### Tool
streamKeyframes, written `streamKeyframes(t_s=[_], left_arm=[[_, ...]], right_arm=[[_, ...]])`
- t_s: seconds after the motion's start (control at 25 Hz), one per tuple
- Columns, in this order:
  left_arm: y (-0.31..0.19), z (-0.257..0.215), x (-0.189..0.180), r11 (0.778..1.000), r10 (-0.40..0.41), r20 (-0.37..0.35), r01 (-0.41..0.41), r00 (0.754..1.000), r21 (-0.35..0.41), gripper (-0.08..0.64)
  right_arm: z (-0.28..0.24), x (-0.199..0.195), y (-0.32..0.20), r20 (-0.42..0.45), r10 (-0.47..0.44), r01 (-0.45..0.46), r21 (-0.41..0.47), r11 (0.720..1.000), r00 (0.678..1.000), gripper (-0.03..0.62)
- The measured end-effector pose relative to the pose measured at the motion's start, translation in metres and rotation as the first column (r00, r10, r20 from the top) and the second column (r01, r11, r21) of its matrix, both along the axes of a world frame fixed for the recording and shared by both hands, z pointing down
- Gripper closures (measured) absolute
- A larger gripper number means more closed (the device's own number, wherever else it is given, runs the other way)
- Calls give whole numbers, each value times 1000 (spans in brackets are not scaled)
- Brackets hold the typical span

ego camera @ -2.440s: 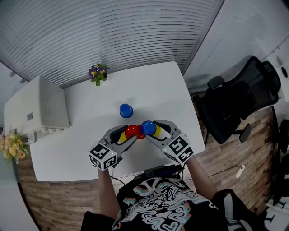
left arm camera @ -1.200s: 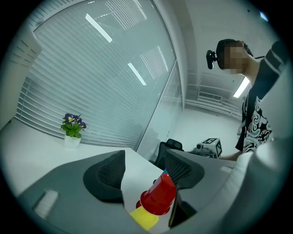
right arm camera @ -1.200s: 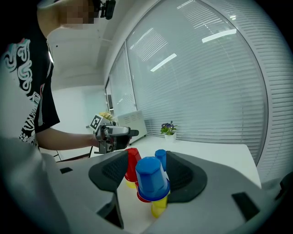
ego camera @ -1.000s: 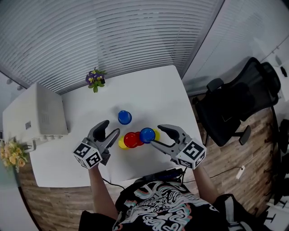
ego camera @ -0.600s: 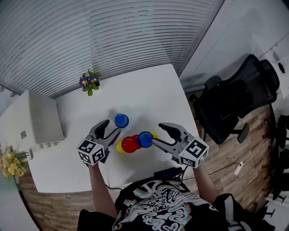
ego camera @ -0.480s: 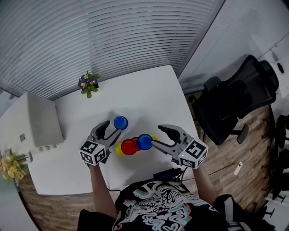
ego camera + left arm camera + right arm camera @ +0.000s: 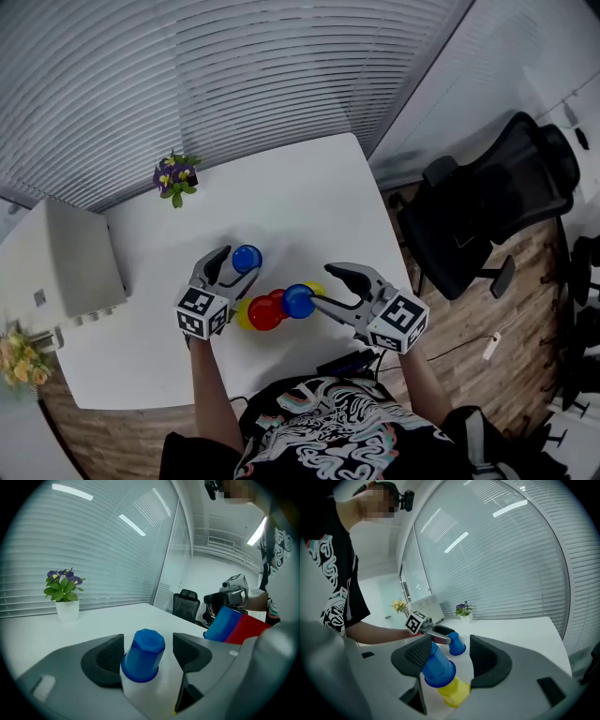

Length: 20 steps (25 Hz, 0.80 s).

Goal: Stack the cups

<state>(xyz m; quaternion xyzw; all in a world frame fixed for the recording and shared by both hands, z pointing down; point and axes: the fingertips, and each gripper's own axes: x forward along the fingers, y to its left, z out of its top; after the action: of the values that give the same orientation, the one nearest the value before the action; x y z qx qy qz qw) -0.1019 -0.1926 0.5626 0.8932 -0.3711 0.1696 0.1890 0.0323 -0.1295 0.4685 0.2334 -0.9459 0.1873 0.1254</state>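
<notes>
Right claw: my right gripper (image 7: 321, 288) is at 5 o'clock on the table (image 7: 309, 187), nearest me. It is grasping the cup stack (image 7: 438, 668).
Cup stack: nested cups held tilted, the yellow end toward my right camera, then blue. The blue side lies against one pad.
Red cup: the red cup (image 7: 265, 312) sits at the stack's 9 o'clock end, touching the blue. I cannot tell whether it is nested in. A yellow edge shows just beyond it.
Left claw: my left gripper (image 7: 232, 268) is at 7 o'clock. Its jaws are opening, released, with one cup standing between them.
Blue cup: the lone blue cup (image 7: 247, 258) stands upside down on the table between the left jaws, near the stack at its 10 o'clock.
White unit: the white unit (image 7: 61, 267) is at 9 o'clock, by the table's edge.
Potted plant: the potted plant (image 7: 174, 175) is at 11 o'clock, far side of the table.
Office chair: the office chair (image 7: 487, 206) is at 3 o'clock, off the table on the wooden floor.
</notes>
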Motion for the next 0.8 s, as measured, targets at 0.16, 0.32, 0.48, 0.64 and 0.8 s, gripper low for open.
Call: streamKeyframes(t_s=[0.16,0.32,0.48,0.64,0.8], left_arm=[[-2,4,2,1000,-1,15,1,1000,0,249],[-1,11,1,1000,5,45,-5,999,-7,286],[-1,11,2,1000,5,54,-5,999,-3,311],[-4,9,0,1000,-19,53,19,998,3,318],[-6,5,-1,999,-36,33,36,999,5,319]], right_arm=[[4,2,-2,-2,3,-3,-5,1000,1000,336],[5,3,-2,0,6,-6,-7,1000,1000,336],[8,4,-1,1,10,-10,-11,1000,1000,336],[8,6,-1,0,14,-14,-18,1000,1000,338],[10,7,-2,1,21,-21,-20,1000,1000,341]])
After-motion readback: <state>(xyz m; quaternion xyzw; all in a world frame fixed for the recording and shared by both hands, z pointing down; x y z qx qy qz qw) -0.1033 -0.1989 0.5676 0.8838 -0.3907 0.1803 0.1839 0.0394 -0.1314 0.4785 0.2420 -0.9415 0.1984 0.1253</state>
